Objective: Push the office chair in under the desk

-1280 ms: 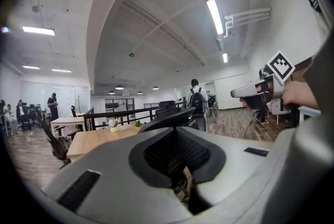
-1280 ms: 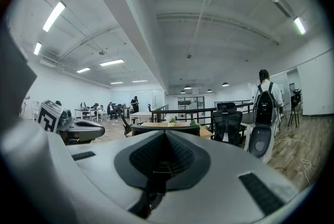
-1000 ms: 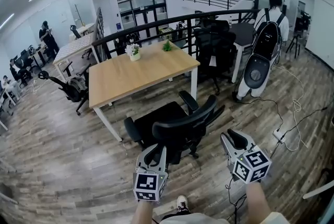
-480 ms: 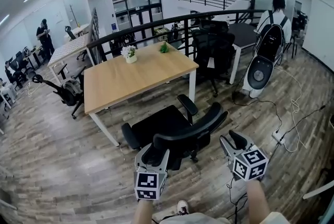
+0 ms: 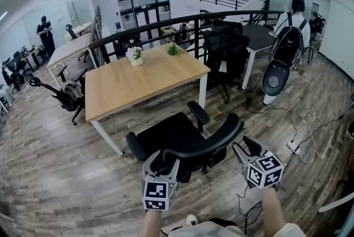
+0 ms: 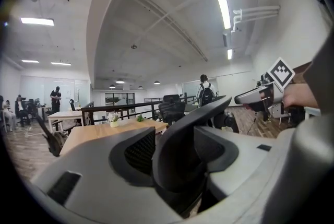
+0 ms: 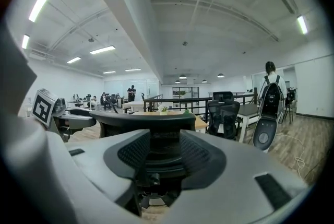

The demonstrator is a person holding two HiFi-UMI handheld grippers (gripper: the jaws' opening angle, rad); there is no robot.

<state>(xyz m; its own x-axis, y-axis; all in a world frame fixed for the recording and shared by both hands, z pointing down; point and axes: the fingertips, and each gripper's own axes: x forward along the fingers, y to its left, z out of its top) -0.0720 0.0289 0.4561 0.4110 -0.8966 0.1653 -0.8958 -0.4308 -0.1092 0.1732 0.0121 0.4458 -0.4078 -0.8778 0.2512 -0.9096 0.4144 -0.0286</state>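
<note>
The black office chair [image 5: 168,132] stands at the near edge of the wooden desk [image 5: 138,81], its seat partly under the top. Its curved backrest [image 5: 206,145] faces me. My left gripper [image 5: 162,162] is at the backrest's left end. In the left gripper view the backrest rim [image 6: 180,129] lies between the jaws of the left gripper [image 6: 175,149], which are opening wide. My right gripper [image 5: 244,148] hovers just right of the backrest's right end. Its jaws are opening, with nothing between them. The right gripper [image 7: 164,154] looks along the backrest top [image 7: 141,118].
Two black chairs [image 5: 227,45] stand behind the desk by a dark railing [image 5: 166,23]. A person with a backpack [image 5: 289,31] stands at the right. A power strip [image 5: 293,145] and cables lie on the floor to the right. A tipped chair [image 5: 66,95] lies at the left.
The left gripper's jaws have spread apart around the backrest rim, and the right gripper's jaws have widened. The backrest has swung slightly, its right end going farther from me.
</note>
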